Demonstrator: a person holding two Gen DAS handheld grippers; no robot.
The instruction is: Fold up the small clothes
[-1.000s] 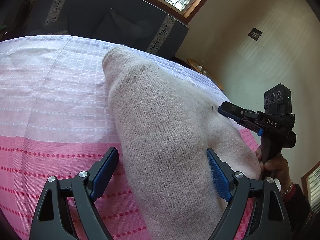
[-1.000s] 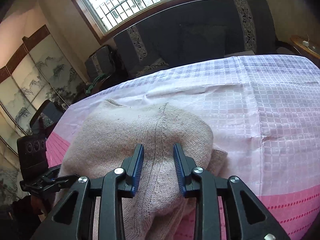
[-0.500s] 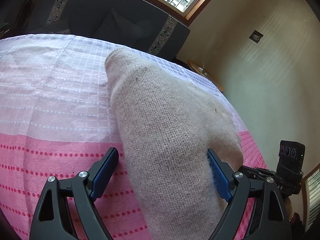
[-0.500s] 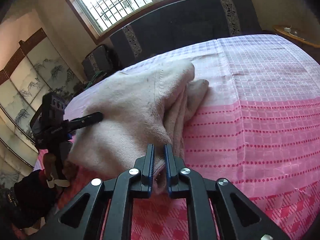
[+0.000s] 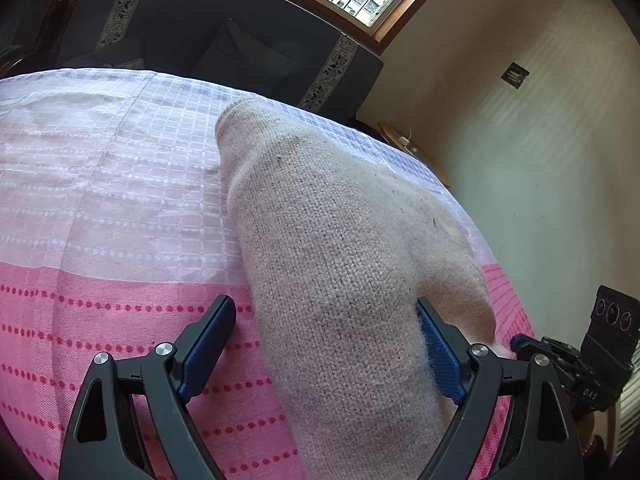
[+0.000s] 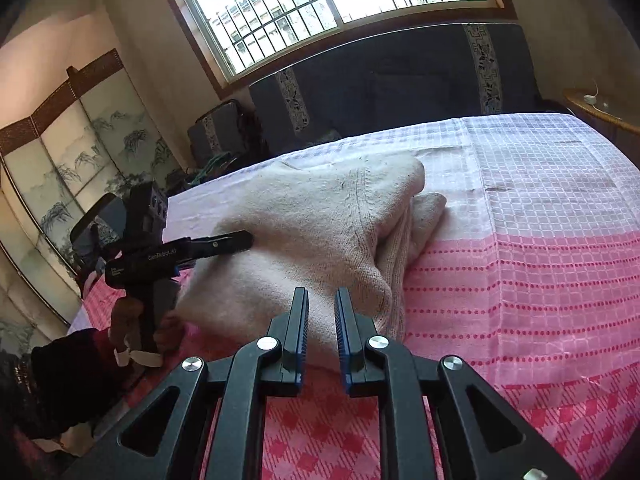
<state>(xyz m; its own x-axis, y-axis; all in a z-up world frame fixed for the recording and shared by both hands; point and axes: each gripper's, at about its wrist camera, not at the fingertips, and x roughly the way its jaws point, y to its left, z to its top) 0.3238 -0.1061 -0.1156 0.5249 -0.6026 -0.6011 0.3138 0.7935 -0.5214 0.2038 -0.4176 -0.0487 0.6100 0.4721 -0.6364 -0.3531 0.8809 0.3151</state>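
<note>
Here the pale beige knitted wool garment (image 5: 344,264) lies folded in a soft heap on the pink-and-white checked woven cloth (image 5: 112,208) covering the surface, straight ahead of both tools. The left gripper (image 5: 322,344) has its jaws spread wide, one finger on the bare cloth to the left of the knit and the other pressed into its fuzzy right flank; it straddles the near end and pinches nothing. The right gripper (image 6: 322,332) has its jaws parted only a little, with the garment's near edge lying at or just under the fingertips; from its own view I cannot tell for certain whether any fabric sits between them, but nothing looks clamped.

By my judgement the knit is light, limp and thick, with a napped surface that grips the pads rather than slides. It will sag and unfold if lifted by one point. The doubled edge just ahead of the right gripper looks the sound place to pinch, taking all layers together; the left one could take the near corner between its fingers.
</note>
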